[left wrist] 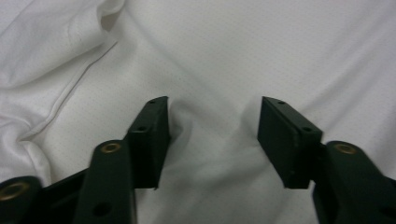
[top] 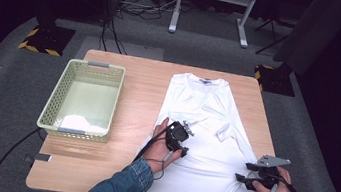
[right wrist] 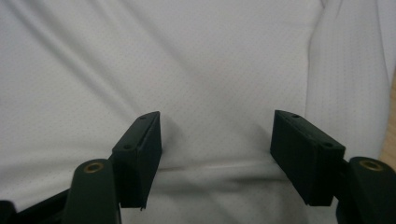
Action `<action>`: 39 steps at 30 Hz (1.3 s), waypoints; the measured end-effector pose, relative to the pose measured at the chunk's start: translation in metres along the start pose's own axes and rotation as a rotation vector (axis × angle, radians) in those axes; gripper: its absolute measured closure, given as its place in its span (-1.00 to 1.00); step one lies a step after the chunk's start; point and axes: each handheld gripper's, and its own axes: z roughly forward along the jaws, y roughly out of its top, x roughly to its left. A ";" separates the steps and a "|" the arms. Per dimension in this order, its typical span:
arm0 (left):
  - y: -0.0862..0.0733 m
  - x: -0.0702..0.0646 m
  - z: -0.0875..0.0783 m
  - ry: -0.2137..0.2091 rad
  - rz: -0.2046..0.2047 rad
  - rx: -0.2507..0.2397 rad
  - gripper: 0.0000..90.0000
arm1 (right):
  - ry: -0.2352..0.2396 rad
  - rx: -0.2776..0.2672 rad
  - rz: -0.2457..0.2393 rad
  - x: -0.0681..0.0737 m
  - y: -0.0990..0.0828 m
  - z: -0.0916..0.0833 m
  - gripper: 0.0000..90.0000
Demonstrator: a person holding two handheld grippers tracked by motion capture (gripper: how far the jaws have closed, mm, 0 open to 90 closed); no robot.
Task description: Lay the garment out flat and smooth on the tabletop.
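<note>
White shirt [top: 206, 131] spread flat on counter [top: 139, 86], collar toward 12 o'clock, no fold made yet. Left gripper [left wrist: 212, 135] parted, cloth bunching between its jaws, unpinched. Right gripper [right wrist: 215, 149] parted over hem at 5 o'clock, holding nothing.

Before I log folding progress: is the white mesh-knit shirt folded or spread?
Mostly spread: the white mesh-knit shirt lies open, one sleeve tucked inward.

Claw: left claw [left wrist: 212, 135] gaping, jaws pressed down on the cloth.
Cloth: white shirt [left wrist: 261, 51], a raised fold bunched between the jaws.
Seam: far left, curving.
</note>
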 end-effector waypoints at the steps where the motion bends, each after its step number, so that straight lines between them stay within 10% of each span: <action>1: 0.001 0.001 0.000 0.012 -0.004 -0.006 -0.18 | -0.002 0.012 0.003 0.001 -0.001 -0.002 -0.24; 12: 0.041 0.010 -0.010 0.068 0.014 -0.062 -0.24 | -0.041 -0.081 0.066 -0.005 -0.003 -0.021 -0.25; 25: 0.088 0.022 0.017 0.090 0.028 -0.071 -0.21 | -0.027 -0.095 0.073 -0.007 -0.001 -0.024 -0.22; 39: 0.089 0.041 0.058 0.092 -0.012 -0.013 0.23 | -0.021 -0.080 0.066 -0.002 0.000 -0.024 -0.24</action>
